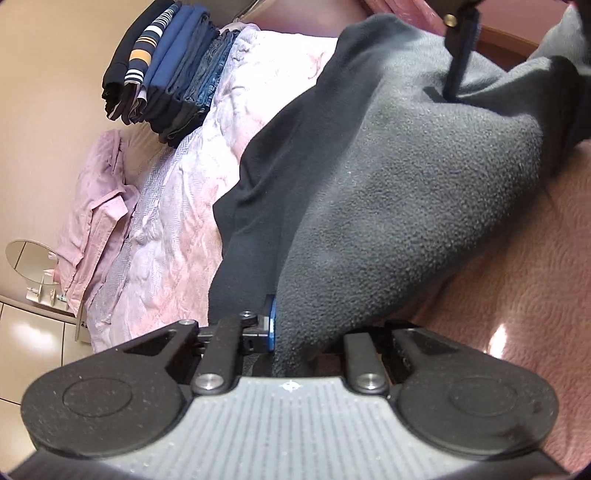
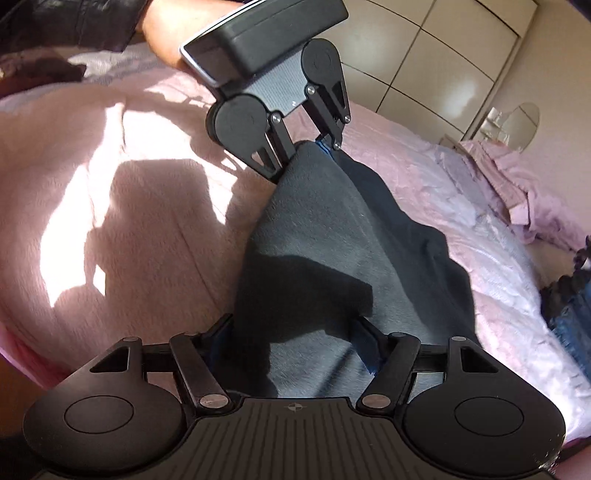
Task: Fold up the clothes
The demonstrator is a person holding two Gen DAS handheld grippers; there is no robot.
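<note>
A dark grey fleece garment point(image 1: 388, 184) hangs stretched over the pink bed between both grippers. My left gripper point(image 1: 291, 332) is shut on one end of it; one blue pad point(image 1: 272, 325) shows beside the pinched cloth and the other finger is hidden under it. In the right wrist view the left gripper point(image 2: 312, 146) is clamped on the far end of the fleece point(image 2: 332, 240). My right gripper point(image 2: 295, 332) is open, its fingers spread wide with the near end of the fleece lying loosely between them. One right finger point(image 1: 456, 62) shows in the left wrist view, at the garment's far end.
A stack of folded dark clothes point(image 1: 166, 74) sits at the far end of the pink bedspread point(image 1: 177, 221). A crumpled pink shirt point(image 1: 99, 206) lies at the bed's edge near a round mirror point(image 1: 29, 254). Jeans point(image 2: 569, 325), wardrobe doors point(image 2: 424, 55) and a person's forearm point(image 2: 166, 29) are visible.
</note>
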